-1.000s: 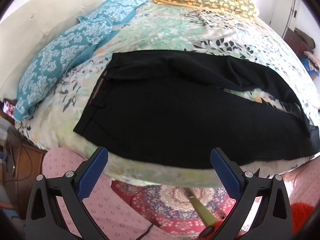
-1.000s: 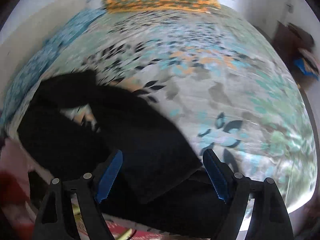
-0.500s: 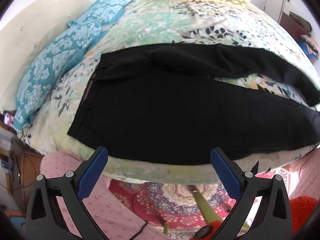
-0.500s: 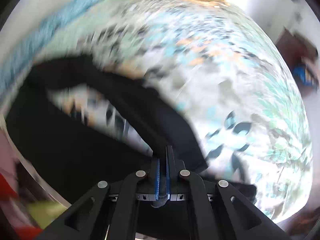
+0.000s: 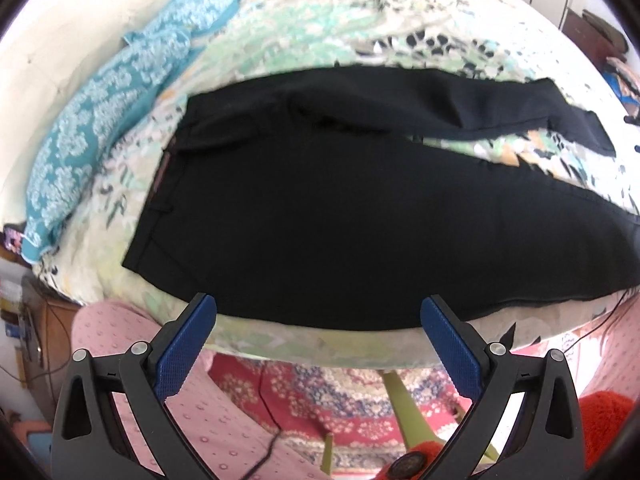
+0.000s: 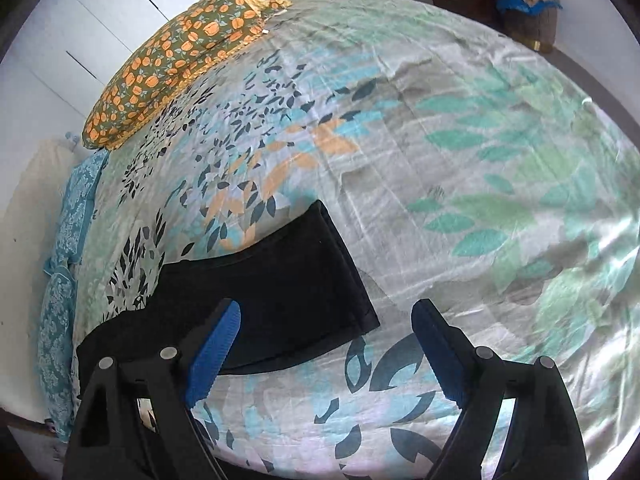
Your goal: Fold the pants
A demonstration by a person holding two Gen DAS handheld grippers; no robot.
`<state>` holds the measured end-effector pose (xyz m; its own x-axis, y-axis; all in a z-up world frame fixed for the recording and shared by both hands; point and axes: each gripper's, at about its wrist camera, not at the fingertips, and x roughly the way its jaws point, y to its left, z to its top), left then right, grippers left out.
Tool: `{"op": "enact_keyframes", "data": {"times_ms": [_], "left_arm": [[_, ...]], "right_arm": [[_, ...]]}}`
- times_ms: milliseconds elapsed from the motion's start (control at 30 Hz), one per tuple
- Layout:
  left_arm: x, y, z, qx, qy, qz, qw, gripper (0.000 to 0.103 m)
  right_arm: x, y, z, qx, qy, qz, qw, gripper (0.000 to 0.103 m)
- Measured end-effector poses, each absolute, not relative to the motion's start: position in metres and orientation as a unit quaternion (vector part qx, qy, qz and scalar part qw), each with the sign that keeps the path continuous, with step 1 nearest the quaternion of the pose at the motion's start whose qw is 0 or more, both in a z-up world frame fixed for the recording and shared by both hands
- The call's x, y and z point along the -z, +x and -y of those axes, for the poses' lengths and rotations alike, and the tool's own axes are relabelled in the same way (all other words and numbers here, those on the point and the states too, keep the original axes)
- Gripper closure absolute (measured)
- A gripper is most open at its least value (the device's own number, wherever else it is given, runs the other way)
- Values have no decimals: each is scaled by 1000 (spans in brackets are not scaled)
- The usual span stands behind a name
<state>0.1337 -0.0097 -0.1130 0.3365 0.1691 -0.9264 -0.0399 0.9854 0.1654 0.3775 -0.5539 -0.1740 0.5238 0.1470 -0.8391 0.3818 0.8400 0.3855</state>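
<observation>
Black pants (image 5: 340, 208) lie spread flat across the floral bed sheet (image 5: 320, 36), waistband at the left and the two legs running right with a gap of sheet between them. My left gripper (image 5: 318, 320) is open and empty, just off the near edge of the bed below the pants. In the right wrist view the far leg's cuff end (image 6: 280, 284) lies flat on the sheet. My right gripper (image 6: 326, 322) is open and empty, just in front of that cuff, its left finger over the cloth.
Teal patterned pillows (image 5: 104, 128) lie along the left of the bed. An orange-flowered pillow (image 6: 180, 60) lies at the far edge. A red patterned rug (image 5: 320, 396) and pink cloth (image 5: 132, 340) are below the bed's near edge. Dark furniture (image 6: 524, 4) stands beyond the bed.
My right gripper, shut on the far leg's cuff half a second ago, has opened and let it go; the cuff now lies flat. My left gripper has moved closer to the pants.
</observation>
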Motion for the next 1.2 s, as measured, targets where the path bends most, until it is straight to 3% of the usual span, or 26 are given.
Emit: {"op": "enact_keyframes", "data": {"times_ms": [200,333,367,400,467,567,667,867,933,1000,1167,1200], "left_arm": [[116,142,30,-56,92,-575,811,1],[125,151,37,-59,100,-593,797,1],[126,153,38,-59,100,-596,795,1],[129,156,38,-59,101,-599,792,1],[131,161,40,-60,102,-603,789,1],[131,172,42,-66,101,-597,793,1],[129,187,44,-70,92,-586,802,1],[146,202,49,-63,90,-596,795,1],[153,211,40,-68,91,-603,790,1],[155,228,24,-83,89,-593,796,1],[154,314,-41,-154,75,-508,844,1],[163,335,-56,-171,70,-497,848,1]], "right_arm": [[197,430,562,70,248,-476,841,15],[227,475,549,44,209,-524,824,18],[238,483,543,27,207,-541,815,43],[241,491,533,25,180,-555,812,80],[226,505,514,10,113,-557,822,97],[170,523,507,33,24,-495,868,98],[129,542,516,47,2,-447,893,98],[208,558,523,94,-13,-539,837,96],[235,550,534,127,14,-558,820,78],[229,534,541,157,37,-528,834,53],[184,472,515,83,118,-487,861,45],[177,451,505,62,144,-490,858,39]]}}
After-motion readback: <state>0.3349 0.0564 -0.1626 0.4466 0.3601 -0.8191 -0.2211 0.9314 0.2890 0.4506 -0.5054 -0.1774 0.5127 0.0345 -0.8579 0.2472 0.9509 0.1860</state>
